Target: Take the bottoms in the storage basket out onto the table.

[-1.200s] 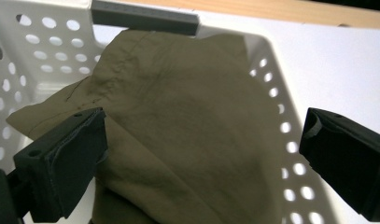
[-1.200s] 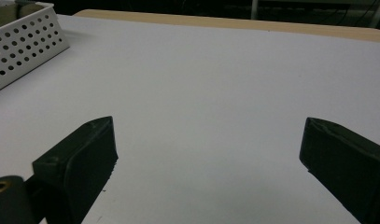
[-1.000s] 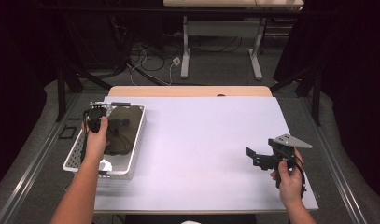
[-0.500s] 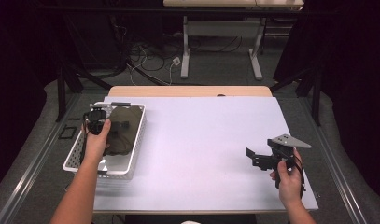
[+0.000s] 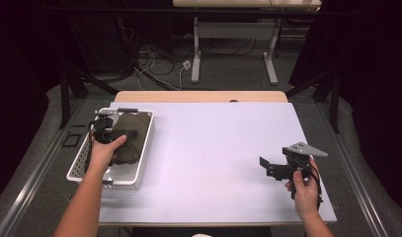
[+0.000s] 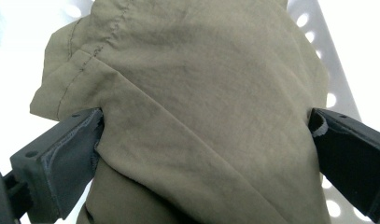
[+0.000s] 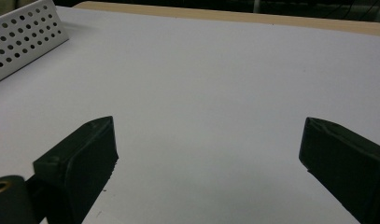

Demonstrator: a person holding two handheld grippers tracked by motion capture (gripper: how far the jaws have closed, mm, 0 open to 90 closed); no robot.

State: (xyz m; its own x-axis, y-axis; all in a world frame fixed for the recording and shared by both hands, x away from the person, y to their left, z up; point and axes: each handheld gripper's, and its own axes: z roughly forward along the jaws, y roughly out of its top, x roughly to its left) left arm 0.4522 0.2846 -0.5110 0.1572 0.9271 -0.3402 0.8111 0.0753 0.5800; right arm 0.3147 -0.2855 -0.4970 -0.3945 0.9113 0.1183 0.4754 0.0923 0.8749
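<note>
Your table (image 5: 213, 148) is the biggest thing here — a broad, pale lavender-white sheet laid over a light wooden top, whose bare strip shows along the far edge. Near its left edge sits the white perforated plastic basket (image 5: 144, 153), long and rectangular, its holed wall also visible at the upper left of the right gripper view (image 7: 19, 37). Inside that basket lies the olive-green cloth (image 5: 132, 140), a crumpled piece of thin woven fabric with a stitched hem; in the left gripper view it spreads across most of the frame (image 6: 197, 107), bunched up between your two black jaws with the basket's holed white wall (image 6: 327, 65) behind it. Your left gripper (image 5: 105, 129) is down in the far part of the basket, over the cloth, and its jaws have just been opening: they now stand wide, one on each side of the fabric, brushing its folds at most rather than pinching it. Your right gripper (image 5: 280, 165) is well apart from all this, held just above bare table near the right front corner, pointing left towards the basket — its jaws (image 7: 206, 154) spread wide with nothing but table surface between them.
</note>
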